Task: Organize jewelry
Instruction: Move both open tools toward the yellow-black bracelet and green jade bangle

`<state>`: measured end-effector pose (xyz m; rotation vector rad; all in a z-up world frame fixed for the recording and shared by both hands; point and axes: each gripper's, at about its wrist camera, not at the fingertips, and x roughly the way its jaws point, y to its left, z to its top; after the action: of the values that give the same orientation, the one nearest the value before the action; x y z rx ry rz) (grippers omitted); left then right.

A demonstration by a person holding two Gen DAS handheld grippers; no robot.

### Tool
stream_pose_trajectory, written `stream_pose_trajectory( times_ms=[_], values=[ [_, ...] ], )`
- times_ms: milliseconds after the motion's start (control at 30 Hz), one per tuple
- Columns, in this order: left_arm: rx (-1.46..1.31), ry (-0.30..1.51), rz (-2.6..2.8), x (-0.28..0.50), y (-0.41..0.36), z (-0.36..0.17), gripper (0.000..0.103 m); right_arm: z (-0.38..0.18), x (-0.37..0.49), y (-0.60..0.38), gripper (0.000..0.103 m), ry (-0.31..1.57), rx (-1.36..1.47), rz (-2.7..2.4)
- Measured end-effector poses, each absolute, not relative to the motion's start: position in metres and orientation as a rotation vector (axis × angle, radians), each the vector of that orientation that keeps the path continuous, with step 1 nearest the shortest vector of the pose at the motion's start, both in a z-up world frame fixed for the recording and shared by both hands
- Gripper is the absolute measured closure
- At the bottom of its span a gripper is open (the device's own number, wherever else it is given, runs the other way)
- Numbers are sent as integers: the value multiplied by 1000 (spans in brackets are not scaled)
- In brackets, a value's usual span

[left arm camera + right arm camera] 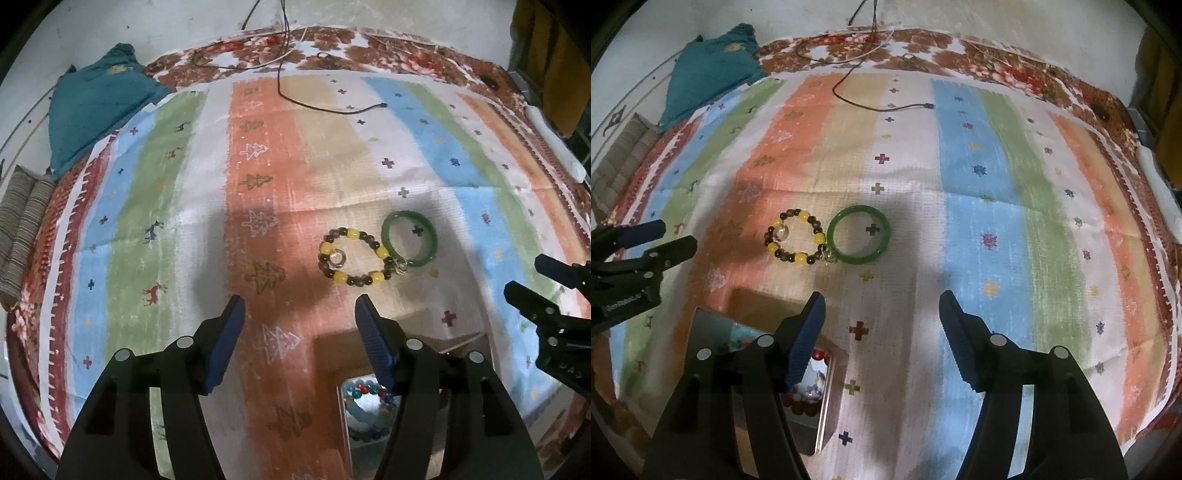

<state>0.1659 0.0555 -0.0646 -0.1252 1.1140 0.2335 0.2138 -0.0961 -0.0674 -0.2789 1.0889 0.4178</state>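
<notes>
The left gripper (299, 306) hangs over the striped cloth (177, 192) with its 2 blue-padded fingers (227, 343) spread wide and nothing between them; only the orange stripe shows in the gap. The right gripper (882, 302) stands just as wide, also holding nothing, with bare cloth between its pads (807, 339). In the left wrist view the beaded bracelet (354, 258), brown and yellow beads with a small silver ring (337, 258) lying inside its loop, sits at about 1 o'clock from the left gripper's tips, flat on the cloth. The green bangle (410, 238) lies just beside it at its 2 o'clock, the 2 meeting near a small silver charm (400, 267). In the right wrist view the same pair lies at 11 o'clock from the right gripper's tips, beaded bracelet (796, 236) at 9 o'clock of the green bangle (858, 234). An open metal tin (827, 398) with red and blue beads inside rests on the cloth under the right gripper's left finger, at 7 o'clock in that view; in the left wrist view the tin (343, 424) sits at 5 o'clock, partly behind the right-hand finger. A black cable (314, 105) trails across the far end of the cloth at 12 o'clock, and a teal fabric bundle (96, 107) lies at 10 o'clock.
</notes>
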Motion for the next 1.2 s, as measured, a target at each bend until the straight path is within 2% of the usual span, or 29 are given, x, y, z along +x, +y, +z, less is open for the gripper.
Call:
stream_pose_trajectory(
  times_ms=[267, 1000, 1100, 1200],
  values=[
    [-115, 1129, 240, 181, 58, -75, 33, -77, 231, -90, 39, 1115, -265, 426],
    [-43, 1165, 222, 218, 60, -106, 32, -100, 264, -76, 36, 1131, -290, 414],
    [-30, 1172, 219, 222, 60, -111, 32, -100, 263, -72, 31, 1118, -315, 417],
    [-27, 1183, 217, 227, 60, -115, 32, -103, 266, -68, 31, 1124, -326, 420]
  ],
)
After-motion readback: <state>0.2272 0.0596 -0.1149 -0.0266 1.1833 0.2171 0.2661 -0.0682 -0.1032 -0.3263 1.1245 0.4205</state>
